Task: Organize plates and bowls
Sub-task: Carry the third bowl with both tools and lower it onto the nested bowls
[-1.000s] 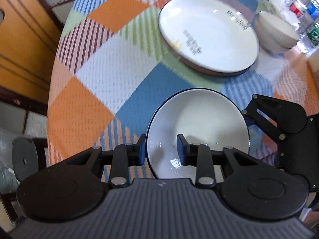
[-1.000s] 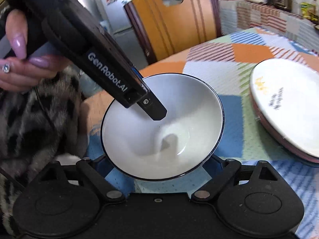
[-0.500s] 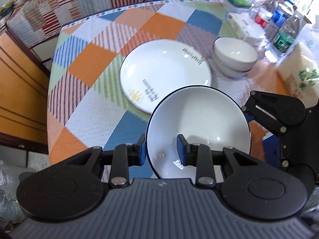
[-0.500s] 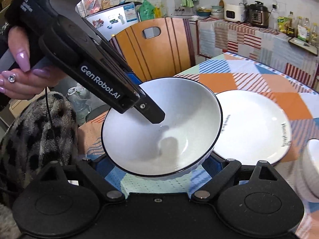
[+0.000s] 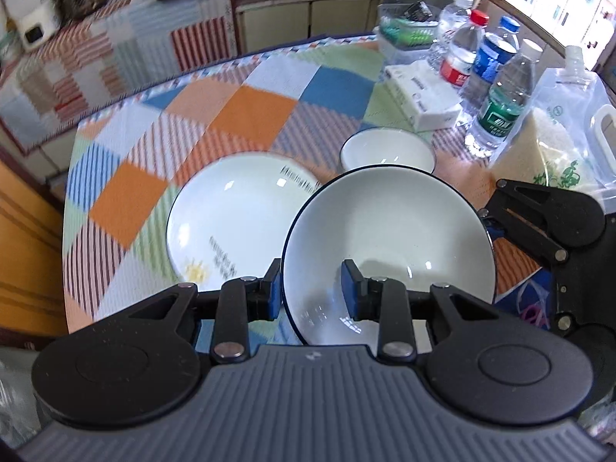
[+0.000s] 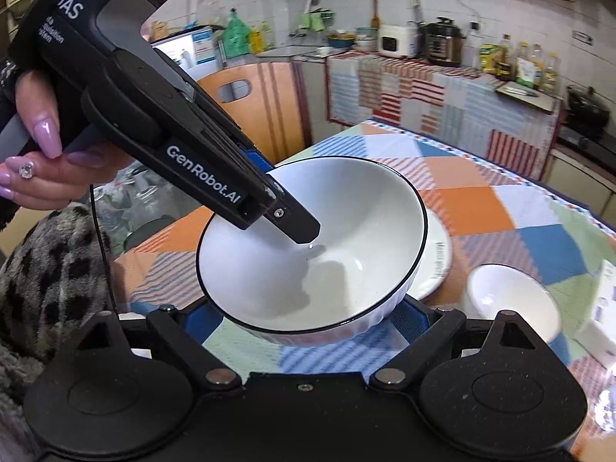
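A round table (image 5: 269, 88) with checked cloth stands near the tiled wall (image 6: 385, 4); an orange chair (image 6: 250, 111) stands beside the table.

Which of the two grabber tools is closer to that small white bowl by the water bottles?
Right, I'd judge. The right gripper holds the big bowl on the side facing the small bowl; the left gripper pinches the big bowl's opposite rim, farther away.

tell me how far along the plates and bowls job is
Done: nothing looks stacked yet; the plate and the small bowl sit apart on the tablecloth.
In hand: the large bowl is held off the table, the left hand-held gripper clamped on its rim and the right hand-held gripper cradling its sides.
Left: set it down, likely with the other dishes.
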### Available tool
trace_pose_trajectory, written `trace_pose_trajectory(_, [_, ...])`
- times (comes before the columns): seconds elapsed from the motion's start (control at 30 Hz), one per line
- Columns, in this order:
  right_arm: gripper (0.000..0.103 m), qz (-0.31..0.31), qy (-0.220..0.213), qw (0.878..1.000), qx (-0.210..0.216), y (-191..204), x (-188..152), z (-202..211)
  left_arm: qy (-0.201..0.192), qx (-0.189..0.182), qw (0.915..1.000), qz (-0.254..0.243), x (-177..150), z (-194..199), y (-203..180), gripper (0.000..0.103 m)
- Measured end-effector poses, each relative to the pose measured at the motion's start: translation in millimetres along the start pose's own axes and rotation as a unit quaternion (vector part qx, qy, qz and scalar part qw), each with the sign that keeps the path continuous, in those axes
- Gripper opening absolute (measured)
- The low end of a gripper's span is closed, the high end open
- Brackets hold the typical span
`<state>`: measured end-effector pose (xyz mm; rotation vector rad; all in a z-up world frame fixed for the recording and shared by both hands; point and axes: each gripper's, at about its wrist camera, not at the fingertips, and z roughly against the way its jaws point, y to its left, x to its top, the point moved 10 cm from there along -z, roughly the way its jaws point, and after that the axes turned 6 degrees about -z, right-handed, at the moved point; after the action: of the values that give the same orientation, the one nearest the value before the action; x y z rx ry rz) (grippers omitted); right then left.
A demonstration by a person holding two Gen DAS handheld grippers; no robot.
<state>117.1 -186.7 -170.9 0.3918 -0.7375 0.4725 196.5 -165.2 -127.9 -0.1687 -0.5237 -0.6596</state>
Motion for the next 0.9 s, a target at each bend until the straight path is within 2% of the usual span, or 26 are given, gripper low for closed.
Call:
trace_pose_trajectory(0.27, [0.095,-0.013,-0.029,0.999,-0.033,-43,8,19,-0.022,0.014,0.9997,0.002,53,-21,-23,0.03])
trace_pose_trajectory(0.47, [0.095,-0.048,-0.035,0.997,-0.056,-84,16,16,-0.033,0.015,0.9992,0.014,87,-63,-30,0.03])
trace_pose_trajectory(0.57, [0.095,-0.064,-0.034,0.995,-0.07,-105,16,4,-0.036,0.008,0.9983,0.044,97,-87,-27,0.03])
trace_pose_trajectory(0.9, [0.095,-0.131,-0.021,0.988,-0.085,-159,2,-32,-0.011,0.009,0.9984,0.054,113,-147,-27,0.03])
